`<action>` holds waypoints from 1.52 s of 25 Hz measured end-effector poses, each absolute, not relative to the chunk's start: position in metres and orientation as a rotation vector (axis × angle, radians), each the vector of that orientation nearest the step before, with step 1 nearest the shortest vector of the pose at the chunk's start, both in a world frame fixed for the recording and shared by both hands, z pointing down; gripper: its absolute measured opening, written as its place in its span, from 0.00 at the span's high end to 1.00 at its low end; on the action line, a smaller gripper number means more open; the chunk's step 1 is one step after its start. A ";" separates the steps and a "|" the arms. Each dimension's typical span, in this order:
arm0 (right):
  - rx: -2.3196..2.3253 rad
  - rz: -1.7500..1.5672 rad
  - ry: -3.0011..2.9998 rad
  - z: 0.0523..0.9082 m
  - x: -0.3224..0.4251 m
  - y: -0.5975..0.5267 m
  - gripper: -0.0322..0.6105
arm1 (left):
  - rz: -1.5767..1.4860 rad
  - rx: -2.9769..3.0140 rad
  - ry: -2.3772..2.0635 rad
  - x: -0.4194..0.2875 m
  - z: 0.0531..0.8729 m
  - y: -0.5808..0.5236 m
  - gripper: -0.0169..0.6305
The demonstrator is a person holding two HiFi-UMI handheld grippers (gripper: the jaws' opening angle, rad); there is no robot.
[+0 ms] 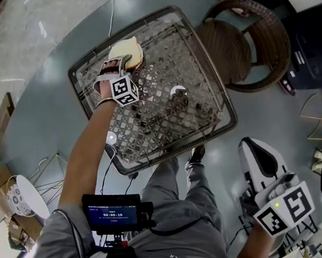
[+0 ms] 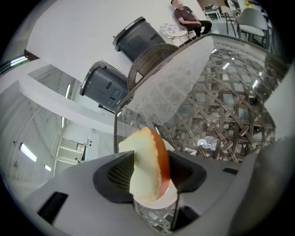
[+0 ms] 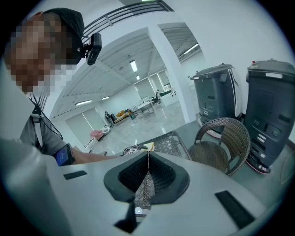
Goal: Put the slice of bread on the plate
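Observation:
The slice of bread (image 2: 150,166), pale with a brown crust, stands on edge between the jaws of my left gripper (image 2: 152,182). Its lower edge rests on a small white plate (image 2: 156,200). The jaws stand apart around the slice and I see no pad pressing on it, so this gripper is open. In the head view the bread (image 1: 128,51) and left gripper (image 1: 121,69) are at the far left corner of the wicker table. My right gripper (image 3: 147,186) is shut and empty. It hangs off to the lower right (image 1: 268,194), away from the table.
The square glass-topped wicker table (image 1: 168,115) has a raised dark rim. A brown wicker chair (image 1: 244,43) stands beyond its far right side. Two grey machines (image 2: 133,41) stand farther off. A white object (image 1: 261,159) sits on the floor near my right gripper.

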State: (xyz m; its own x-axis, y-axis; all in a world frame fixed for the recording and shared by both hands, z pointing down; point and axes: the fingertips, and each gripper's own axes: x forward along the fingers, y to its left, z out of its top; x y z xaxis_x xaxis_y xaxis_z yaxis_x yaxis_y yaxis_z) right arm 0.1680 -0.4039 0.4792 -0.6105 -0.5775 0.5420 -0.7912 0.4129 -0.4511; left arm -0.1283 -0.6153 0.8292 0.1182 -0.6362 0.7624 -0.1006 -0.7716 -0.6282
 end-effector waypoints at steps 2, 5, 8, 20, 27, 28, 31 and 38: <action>1.191 1.001 -2.375 0.476 0.169 -0.405 0.94 | -1.711 -2.030 0.715 -0.128 0.828 -0.614 0.66; 1.195 0.994 -2.382 0.471 0.170 -0.406 0.94 | -1.738 -2.128 0.735 -0.128 0.826 -0.612 0.63; 1.194 0.986 -2.390 0.468 0.171 -0.408 0.94 | -1.764 -2.208 0.752 -0.128 0.826 -0.608 0.60; 1.161 0.936 -2.455 0.437 0.168 -0.404 0.94 | -1.579 -2.391 0.960 -0.118 0.747 -0.599 0.59; 1.092 0.851 -2.575 0.400 0.161 -0.395 0.94 | -0.879 -2.669 1.369 -0.099 0.579 -0.584 0.59; 1.081 0.834 -2.601 0.392 0.159 -0.392 0.94 | -0.740 -2.730 1.402 -0.094 0.549 -0.575 0.63; 1.055 0.788 -2.682 0.365 0.155 -0.383 0.94 | -0.338 -2.864 1.422 -0.082 0.462 -0.539 0.94; 1.003 0.640 -2.830 0.309 0.150 -0.367 0.94 | 0.119 -2.879 1.401 -0.075 0.321 -0.452 0.96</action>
State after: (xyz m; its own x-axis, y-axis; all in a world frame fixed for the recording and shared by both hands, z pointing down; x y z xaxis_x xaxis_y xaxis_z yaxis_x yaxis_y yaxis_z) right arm 0.1496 -0.3665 0.3086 -0.7842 -0.5867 0.2022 -0.6166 0.7000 -0.3602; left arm -0.0752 -0.4520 0.3206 0.6155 -0.7871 -0.0395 -0.7825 -0.6163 0.0887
